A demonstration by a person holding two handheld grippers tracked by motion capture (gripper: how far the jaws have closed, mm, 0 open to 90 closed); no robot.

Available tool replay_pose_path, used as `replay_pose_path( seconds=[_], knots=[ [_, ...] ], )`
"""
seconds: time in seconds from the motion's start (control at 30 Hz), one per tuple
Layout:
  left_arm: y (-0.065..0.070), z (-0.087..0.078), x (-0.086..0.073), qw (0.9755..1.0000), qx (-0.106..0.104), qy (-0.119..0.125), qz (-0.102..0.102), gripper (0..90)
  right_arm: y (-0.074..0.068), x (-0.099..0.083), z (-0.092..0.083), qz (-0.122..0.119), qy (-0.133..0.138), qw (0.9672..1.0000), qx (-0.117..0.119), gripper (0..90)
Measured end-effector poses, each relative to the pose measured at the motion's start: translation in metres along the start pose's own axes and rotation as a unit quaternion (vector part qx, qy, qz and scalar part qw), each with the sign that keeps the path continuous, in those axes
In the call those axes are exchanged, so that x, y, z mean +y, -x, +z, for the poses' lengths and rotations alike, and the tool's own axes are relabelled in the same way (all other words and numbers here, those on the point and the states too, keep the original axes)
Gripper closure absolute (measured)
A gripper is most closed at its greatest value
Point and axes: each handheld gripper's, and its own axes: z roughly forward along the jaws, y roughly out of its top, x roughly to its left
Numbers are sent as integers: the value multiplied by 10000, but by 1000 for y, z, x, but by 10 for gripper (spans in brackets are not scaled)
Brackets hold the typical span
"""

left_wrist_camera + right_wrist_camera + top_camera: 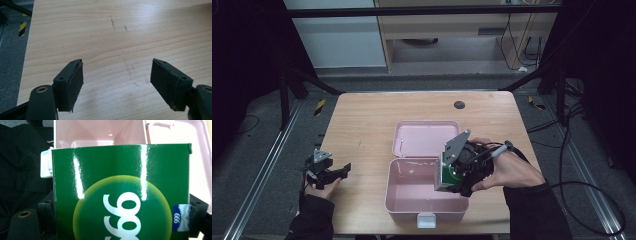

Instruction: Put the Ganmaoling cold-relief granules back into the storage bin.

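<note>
My right claw [451, 176] is clamped on the green carton [120, 195], one jaw on each side, and holds it over the open pink box [407, 200], at the box's right side. The lid [424, 137] lies flat behind. My left claw [332, 172] is spread wide, holding nothing, above bare surface [112, 37] well left of the box.

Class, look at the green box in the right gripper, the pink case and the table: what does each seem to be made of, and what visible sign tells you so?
Green box: probably glossy printed card, given its bright glare streaks and thin top edge.
Pink case: likely moulded plastic, with smooth, evenly coloured walls, a faint sheen and a white clasp.
Table: wood or wood-look laminate, with matt grain lines; which one is unclear.
</note>
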Motion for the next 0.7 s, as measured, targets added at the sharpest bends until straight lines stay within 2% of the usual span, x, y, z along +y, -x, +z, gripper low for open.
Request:
replay_pose_path(
  seconds=[0.37,0.67,0.7],
  knots=[
    [0,0,0,10000,0,4,-2,256,-1,6,19,-45,-288,9996,63,155],
    [0,0,0,10000,-3,10,0,256,-3,9,33,-110,-378,9991,167,156],
    [0,0,0,10000,-5,11,0,256,-2,9,37,-133,-455,9987,184,156]
  ],
)
